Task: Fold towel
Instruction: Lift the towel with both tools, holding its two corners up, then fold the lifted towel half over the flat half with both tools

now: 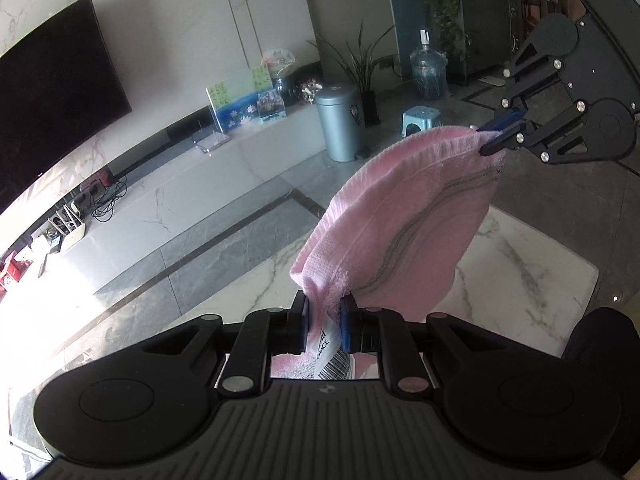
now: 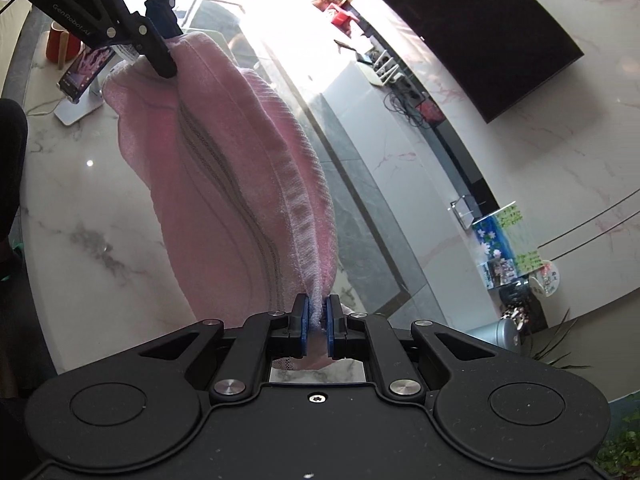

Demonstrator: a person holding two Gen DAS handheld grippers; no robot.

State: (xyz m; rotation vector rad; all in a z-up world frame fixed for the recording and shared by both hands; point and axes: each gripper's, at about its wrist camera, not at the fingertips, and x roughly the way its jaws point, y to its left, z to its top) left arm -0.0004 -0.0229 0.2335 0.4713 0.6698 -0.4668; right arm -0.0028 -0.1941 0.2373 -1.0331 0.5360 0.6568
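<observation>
Two claws hold one pink towel (image 1: 400,216) up over the white marble table (image 1: 520,264). From the left wrist, the left claw (image 1: 325,320) pinches a corner with its white label (image 1: 334,356), while the right claw (image 1: 498,134) pinches the far corner. From the right wrist, the right claw (image 2: 316,322) is pressed onto the towel's (image 2: 224,200) hem, the left claw (image 2: 162,54) pinching the far end above the table (image 2: 92,216) near a phone on a stand (image 2: 82,76).

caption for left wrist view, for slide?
Both grippers hold pink ribbed towel stretched above white marble table.
</observation>
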